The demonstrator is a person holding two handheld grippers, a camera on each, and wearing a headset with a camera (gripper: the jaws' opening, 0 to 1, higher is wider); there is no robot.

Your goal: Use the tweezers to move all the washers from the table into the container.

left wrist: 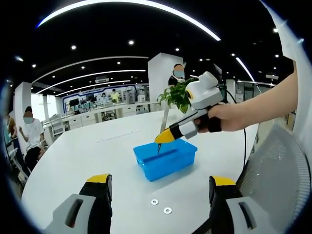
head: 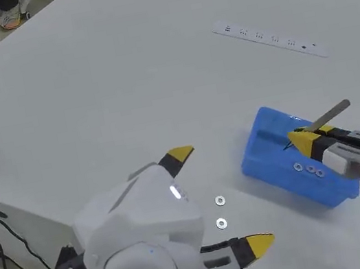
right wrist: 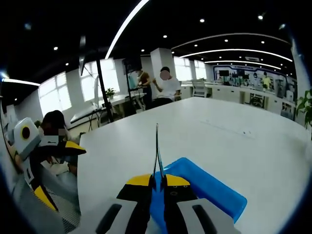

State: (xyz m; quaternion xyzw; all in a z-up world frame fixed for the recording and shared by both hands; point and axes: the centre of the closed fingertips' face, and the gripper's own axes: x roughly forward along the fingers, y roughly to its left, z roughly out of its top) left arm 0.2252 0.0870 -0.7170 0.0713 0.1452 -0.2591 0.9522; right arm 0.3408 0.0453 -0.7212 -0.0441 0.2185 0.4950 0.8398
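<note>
Washers (head: 220,200), two of them, lie loose on the white desk (head: 88,88), one just beside the other, in the gap between the spread jaws of the left hand-held gripper (head: 224,196), which holds nothing; its yellow-tipped jaws stand wide apart, one on either side of the pair. In the left gripper view the same two washers (left wrist: 154,201) sit on the desk a little ahead of that hand-held gripper (left wrist: 161,181), between it and the blue container (left wrist: 165,158). The container (head: 265,140) is an open rectangular tray resting on the desk to the right of the loose washers, near them but apart. Three more washers (head: 309,169) lie in a short row on its floor, close to the end nearest the person. The right hand-held gripper (head: 300,135), gripped by a hand (left wrist: 229,117), hangs over the container with its jaws pressed together on the metal tweezers (head: 330,113). In the left gripper view the tweezers (left wrist: 163,122) slant down, their tips over the inside of the tray; whether they touch its floor cannot be told. The right gripper view looks along the tweezers (right wrist: 157,146), clamped upright between the closed jaws, with the container (right wrist: 209,187) just below. A white power strip (head: 268,39) lies well apart, farther back on the desk.
</note>
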